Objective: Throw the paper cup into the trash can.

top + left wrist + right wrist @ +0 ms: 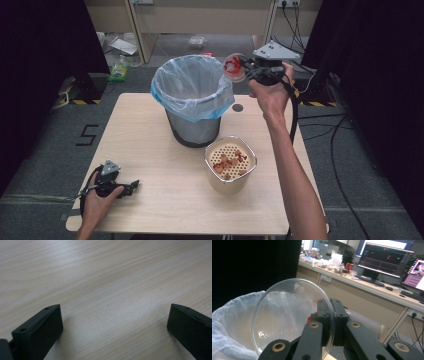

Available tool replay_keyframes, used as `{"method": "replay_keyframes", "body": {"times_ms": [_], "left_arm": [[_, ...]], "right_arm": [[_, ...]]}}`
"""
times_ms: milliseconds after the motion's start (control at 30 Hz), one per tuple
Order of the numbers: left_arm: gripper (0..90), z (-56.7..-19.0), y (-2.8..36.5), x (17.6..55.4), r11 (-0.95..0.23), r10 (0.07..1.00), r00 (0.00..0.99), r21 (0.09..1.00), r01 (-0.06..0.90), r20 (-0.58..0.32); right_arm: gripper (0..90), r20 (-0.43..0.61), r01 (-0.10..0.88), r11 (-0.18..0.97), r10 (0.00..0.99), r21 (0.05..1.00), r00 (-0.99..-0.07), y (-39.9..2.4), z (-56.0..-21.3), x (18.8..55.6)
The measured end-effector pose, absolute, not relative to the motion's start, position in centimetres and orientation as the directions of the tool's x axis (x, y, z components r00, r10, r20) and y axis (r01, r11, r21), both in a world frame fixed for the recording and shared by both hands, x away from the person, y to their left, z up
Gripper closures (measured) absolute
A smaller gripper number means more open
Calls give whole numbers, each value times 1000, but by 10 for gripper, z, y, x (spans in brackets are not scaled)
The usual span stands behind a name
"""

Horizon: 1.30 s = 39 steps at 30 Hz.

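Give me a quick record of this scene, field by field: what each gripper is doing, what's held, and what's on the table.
right gripper: shut on the rim of a clear plastic bowl, raised and tilted beside the top of the bin
bowl contents: something red, too small to identify
left gripper: open, low over the bare table, nothing between its jaws
bin: lined with a pale bag, at the far middle of the table
perforated container: beige, in front of the bin, brown and red scraps on its holed top
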<state>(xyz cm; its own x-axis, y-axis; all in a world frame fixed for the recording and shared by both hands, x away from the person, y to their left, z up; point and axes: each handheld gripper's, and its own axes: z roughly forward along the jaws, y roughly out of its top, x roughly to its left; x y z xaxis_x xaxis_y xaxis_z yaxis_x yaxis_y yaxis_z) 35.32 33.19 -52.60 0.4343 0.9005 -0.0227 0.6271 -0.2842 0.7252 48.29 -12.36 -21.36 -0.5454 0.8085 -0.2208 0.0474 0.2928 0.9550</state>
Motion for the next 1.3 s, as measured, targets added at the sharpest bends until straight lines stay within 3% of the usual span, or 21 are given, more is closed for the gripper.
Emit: {"method": "replay_keyframes", "body": {"times_ms": [367, 600, 933, 1300], "left_arm": [[0, -526, 332, 353, -283, 901, 433, 725, 627, -23], [0, -526, 332, 352, -283, 901, 434, 725, 627, -24], [0, -526, 332, 352, -285, 900, 435, 725, 627, -23], [0, -526, 332, 352, -286, 900, 436, 725, 627, -22]], "right_arm": [[850, -259, 76, 381, 748, 921, -612, -62, -219, 509], [674, -232, 128, 384, 756, 914, -612, -38, -227, 519], [512, -190, 181, 353, 793, 918, -579, -66, -229, 513], [424, -159, 233, 325, 831, 917, -533, -133, -247, 489]]}}
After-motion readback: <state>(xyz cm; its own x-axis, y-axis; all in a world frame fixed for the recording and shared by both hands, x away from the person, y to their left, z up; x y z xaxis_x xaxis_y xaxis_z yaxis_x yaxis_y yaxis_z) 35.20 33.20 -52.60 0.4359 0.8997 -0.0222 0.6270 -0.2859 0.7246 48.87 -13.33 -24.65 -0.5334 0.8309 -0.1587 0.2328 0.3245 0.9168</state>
